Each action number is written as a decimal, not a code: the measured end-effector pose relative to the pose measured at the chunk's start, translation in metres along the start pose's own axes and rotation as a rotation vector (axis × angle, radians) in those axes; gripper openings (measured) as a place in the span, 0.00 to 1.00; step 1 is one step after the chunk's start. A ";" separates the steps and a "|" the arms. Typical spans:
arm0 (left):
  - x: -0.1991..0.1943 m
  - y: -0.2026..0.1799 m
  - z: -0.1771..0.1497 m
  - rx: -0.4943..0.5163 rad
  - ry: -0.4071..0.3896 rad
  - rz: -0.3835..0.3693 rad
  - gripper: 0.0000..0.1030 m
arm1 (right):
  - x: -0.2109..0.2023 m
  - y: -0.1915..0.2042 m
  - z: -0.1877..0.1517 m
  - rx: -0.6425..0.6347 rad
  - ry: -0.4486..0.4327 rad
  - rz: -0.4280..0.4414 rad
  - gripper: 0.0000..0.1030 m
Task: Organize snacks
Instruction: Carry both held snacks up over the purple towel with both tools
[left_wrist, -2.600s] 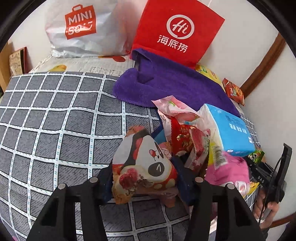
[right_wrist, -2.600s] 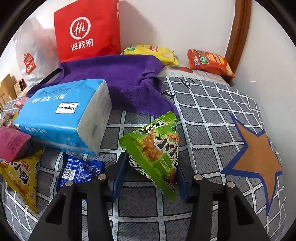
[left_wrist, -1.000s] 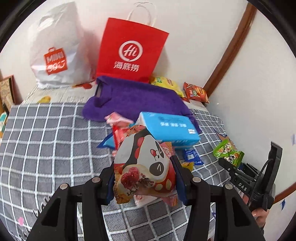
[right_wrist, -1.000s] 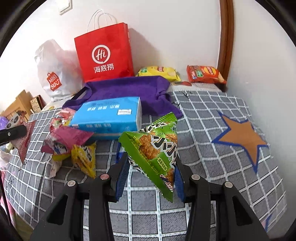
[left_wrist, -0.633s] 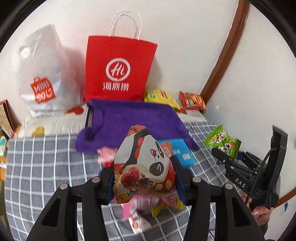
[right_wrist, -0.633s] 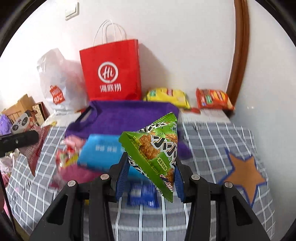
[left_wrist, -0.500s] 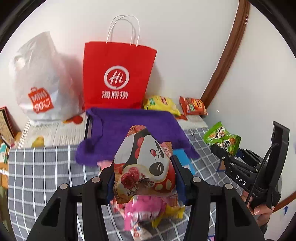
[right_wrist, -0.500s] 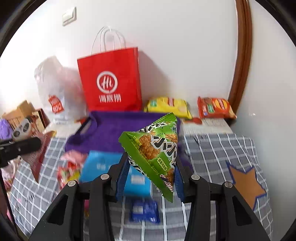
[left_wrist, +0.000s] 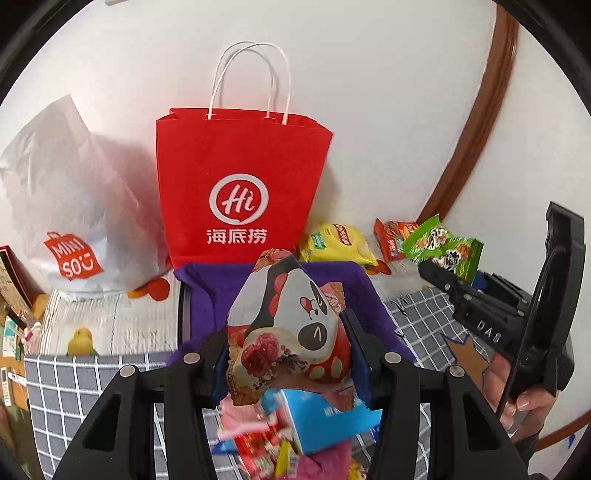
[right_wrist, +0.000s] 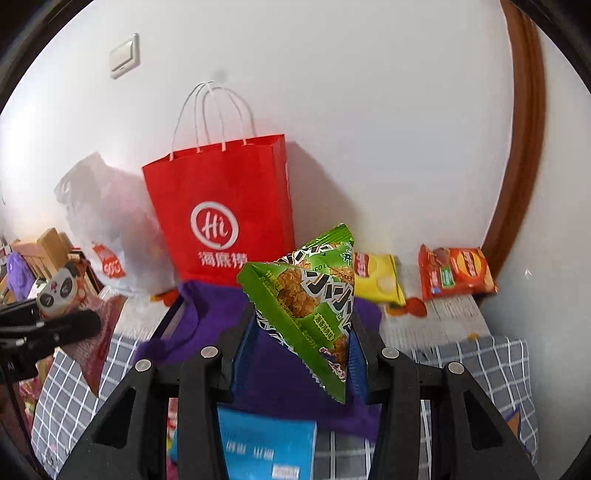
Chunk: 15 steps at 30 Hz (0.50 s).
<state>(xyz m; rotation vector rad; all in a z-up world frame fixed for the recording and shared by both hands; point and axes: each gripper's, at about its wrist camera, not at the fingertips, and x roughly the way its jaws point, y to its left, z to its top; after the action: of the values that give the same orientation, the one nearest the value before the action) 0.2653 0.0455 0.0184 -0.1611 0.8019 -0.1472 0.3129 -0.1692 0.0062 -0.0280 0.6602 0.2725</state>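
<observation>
The left gripper (left_wrist: 288, 354) is clamped on a panda snack bag (left_wrist: 291, 317), its blue pads pressing the bag's two sides, and holds it up in the air in front of the red paper bag (left_wrist: 240, 184). The right gripper (right_wrist: 299, 339) is clamped the same way on a green snack bag (right_wrist: 310, 295), also lifted clear and in front of the red paper bag.

Both bags look light and puffy, thin crinkly film with air and brittle pieces inside. They give under the pads, so a hard squeeze would likely crush the contents or pop a seam, while a loose one could let the slick film slide out. The green one is pinched near its lower part and stands up as a wedge; the panda one is gripped across its middle and bulges above the pads. The middle, or a flat sealed edge, is probably the safest hold.

The red paper bag stands upright against the wall with its mouth open and handles up; its walls are stiff paper but it may tip if bumped. A purple cloth (right_wrist: 207, 325) lies at its foot, a yellow bag (right_wrist: 376, 277) and an orange bag (right_wrist: 454, 273) lie to its right by the wall, and a blue tissue pack (right_wrist: 266, 443) lies nearer than the cloth on the checked bed cover (right_wrist: 480, 354).
</observation>
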 end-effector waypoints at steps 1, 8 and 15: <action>0.004 0.002 0.003 -0.002 0.003 0.006 0.48 | 0.004 -0.002 0.003 0.002 0.001 0.003 0.43; 0.040 0.019 0.024 -0.019 0.037 0.028 0.48 | 0.045 -0.013 0.018 0.002 0.016 0.008 0.43; 0.086 0.031 0.030 -0.044 0.085 0.005 0.48 | 0.084 -0.028 0.004 0.000 0.099 0.013 0.43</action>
<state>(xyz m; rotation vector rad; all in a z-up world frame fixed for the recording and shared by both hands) 0.3486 0.0621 -0.0278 -0.1950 0.8905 -0.1326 0.3857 -0.1754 -0.0436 -0.0374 0.7593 0.2852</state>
